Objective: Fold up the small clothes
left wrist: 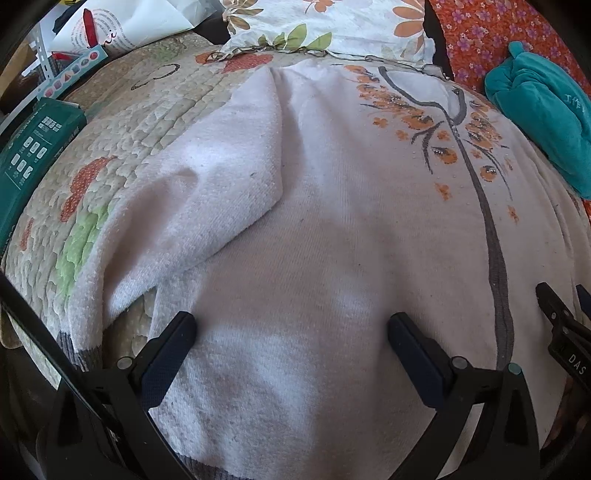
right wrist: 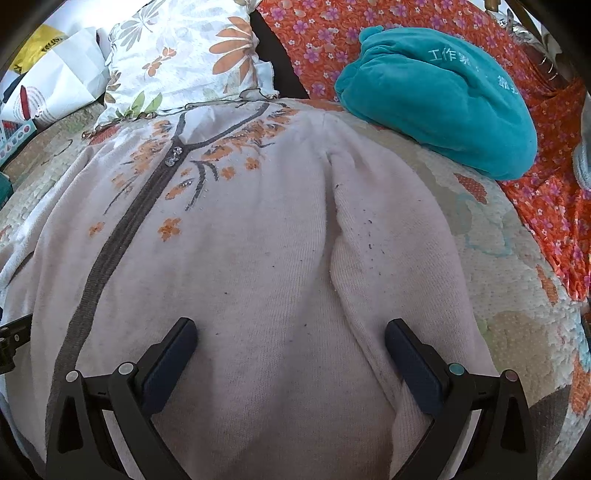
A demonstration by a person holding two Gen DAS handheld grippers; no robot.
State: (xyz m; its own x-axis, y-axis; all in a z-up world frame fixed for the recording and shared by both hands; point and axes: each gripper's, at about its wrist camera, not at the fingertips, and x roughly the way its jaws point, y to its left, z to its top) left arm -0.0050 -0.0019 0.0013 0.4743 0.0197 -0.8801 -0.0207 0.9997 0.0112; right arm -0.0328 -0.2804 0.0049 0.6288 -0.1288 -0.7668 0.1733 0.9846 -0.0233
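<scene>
A pale pink knit cardigan with a grey front band and orange flower print lies flat on the quilted bed. Its left sleeve is folded over onto the body. In the right wrist view the cardigan fills the middle, its right sleeve lying alongside the body. My left gripper hovers open over the lower hem area, nothing between its fingers. My right gripper is open above the seam between body and right sleeve. The right gripper's tip shows at the left view's right edge.
A teal folded garment rests on the orange flowered cloth at the right. A flowered pillow lies beyond the collar. A green box and paper bags sit at the left edge of the quilt.
</scene>
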